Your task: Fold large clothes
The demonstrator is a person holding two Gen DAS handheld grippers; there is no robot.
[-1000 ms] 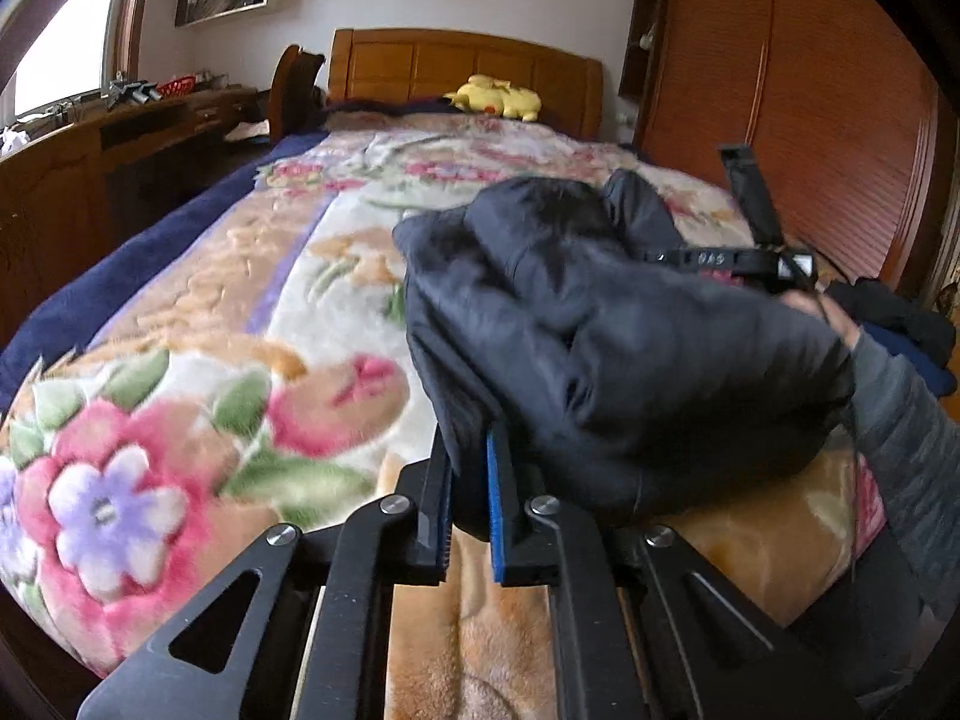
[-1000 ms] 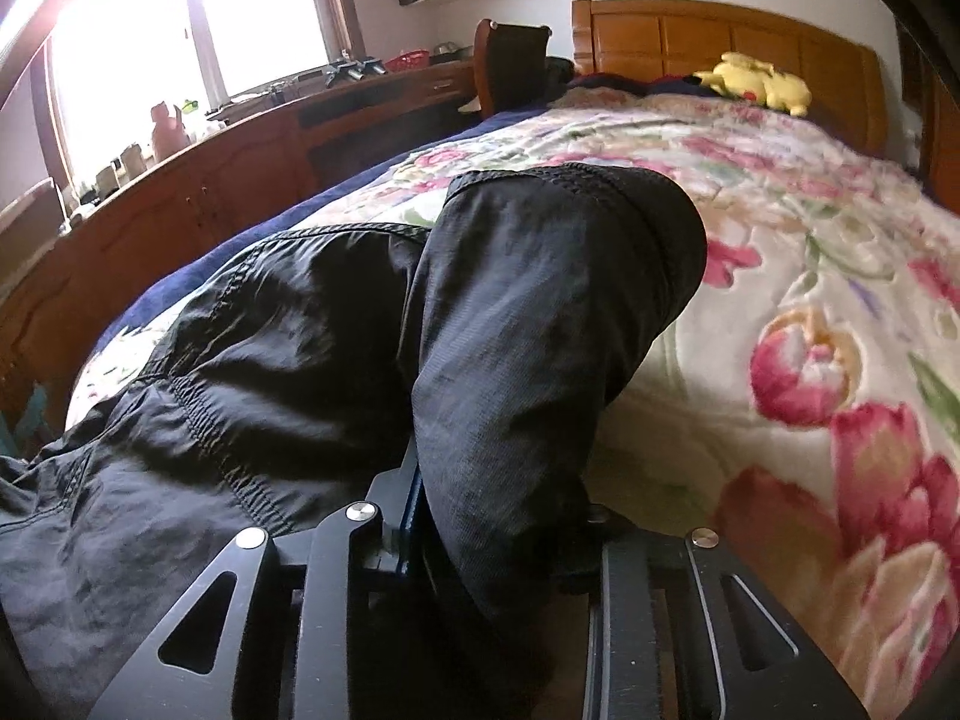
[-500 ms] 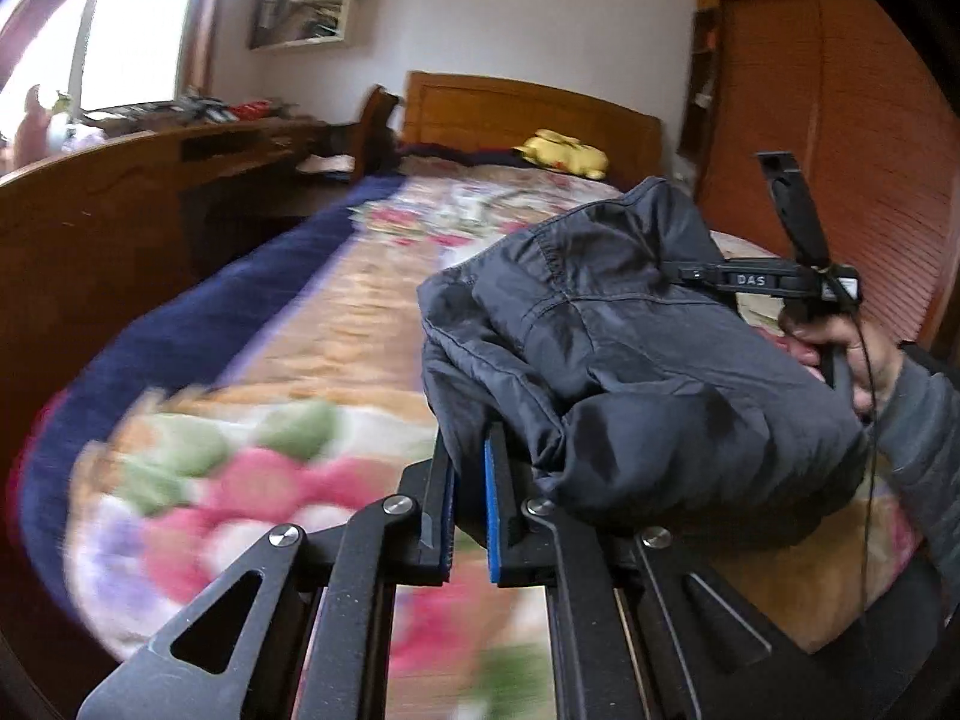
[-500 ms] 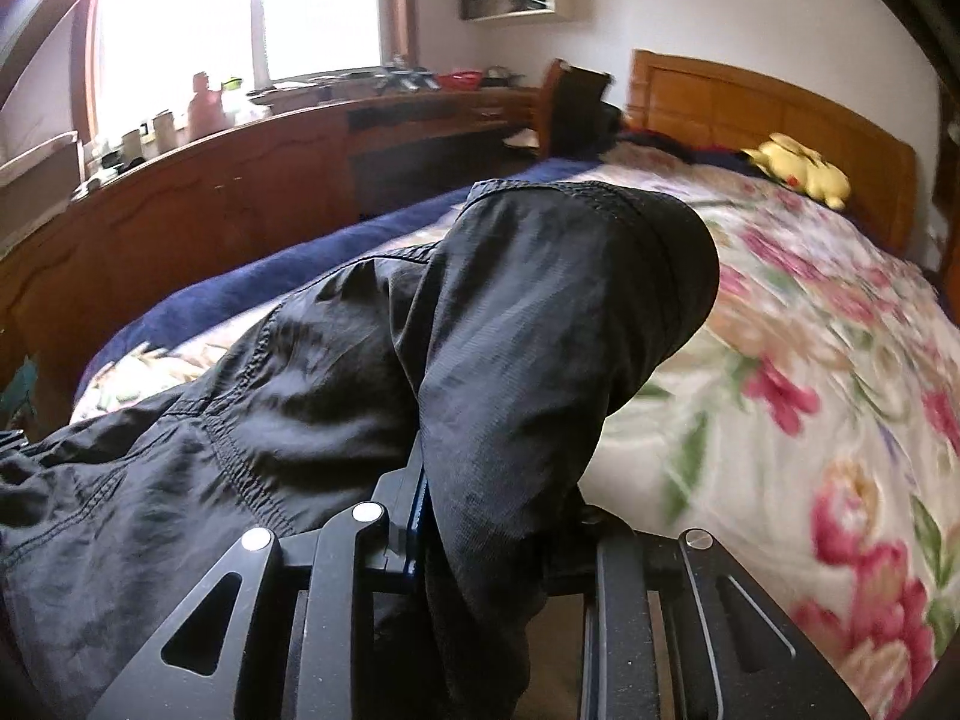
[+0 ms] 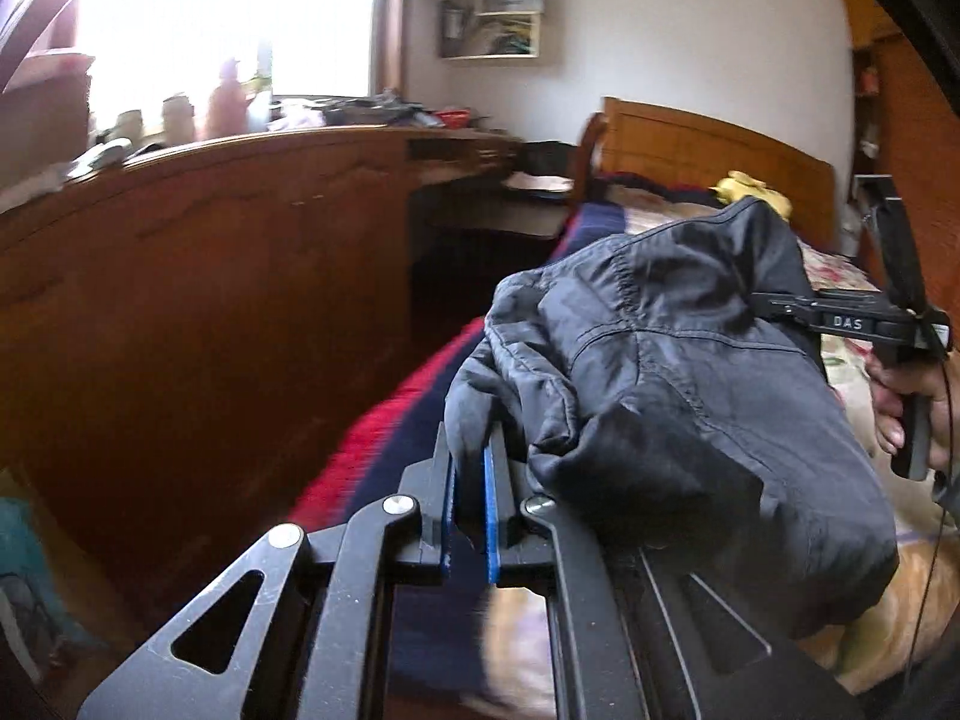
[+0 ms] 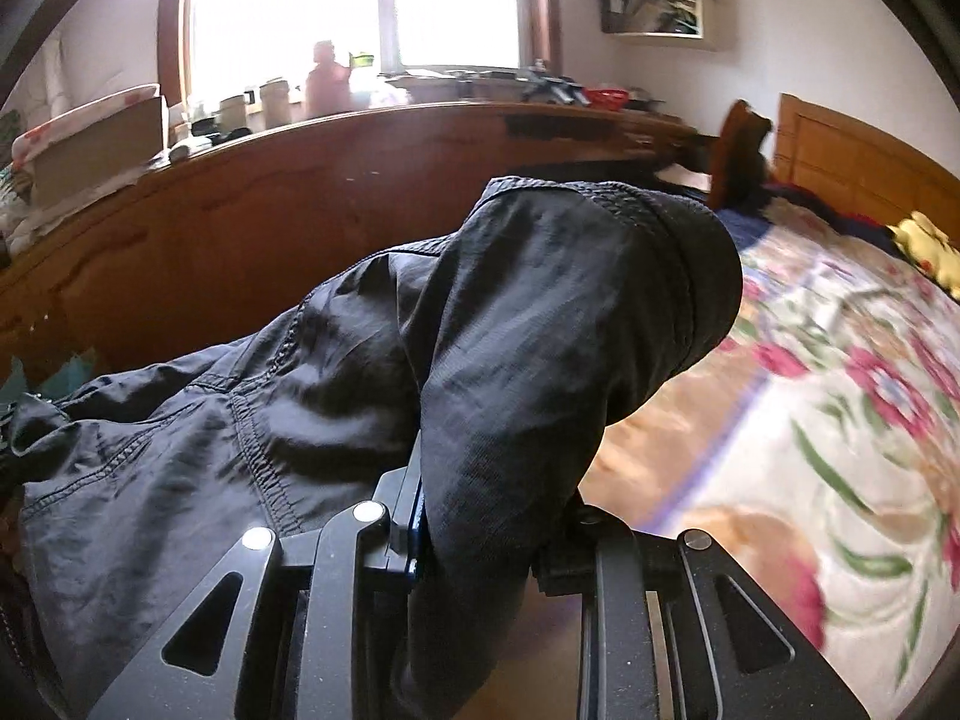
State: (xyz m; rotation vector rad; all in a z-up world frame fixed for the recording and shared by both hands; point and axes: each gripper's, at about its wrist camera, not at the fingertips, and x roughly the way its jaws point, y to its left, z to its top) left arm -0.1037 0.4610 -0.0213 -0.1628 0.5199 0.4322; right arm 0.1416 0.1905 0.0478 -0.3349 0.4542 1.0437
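Note:
A folded dark navy garment (image 5: 672, 384) hangs in the air between both grippers, over the bed's left edge. My left gripper (image 5: 471, 468) is shut on a fold of its cloth, pinched between the blue pads. In the right wrist view the same garment (image 6: 540, 324) drapes over my right gripper (image 6: 480, 516), which is shut on a thick bunch of fabric that hides the right finger. The right gripper's black body and the hand (image 5: 912, 396) holding it show at the right of the left wrist view.
The bed with a floral blanket (image 6: 840, 372) lies to the right, with a red and navy cover edge (image 5: 384, 420). A long wooden cabinet (image 5: 210, 300) with bottles and clutter runs along the left under the window. A yellow plush toy (image 6: 927, 246) lies by the headboard.
Both grippers have swung left with the garment, lifting it off the blanket toward the bed's left edge and the wooden cabinet. Both grips stayed closed on the cloth.

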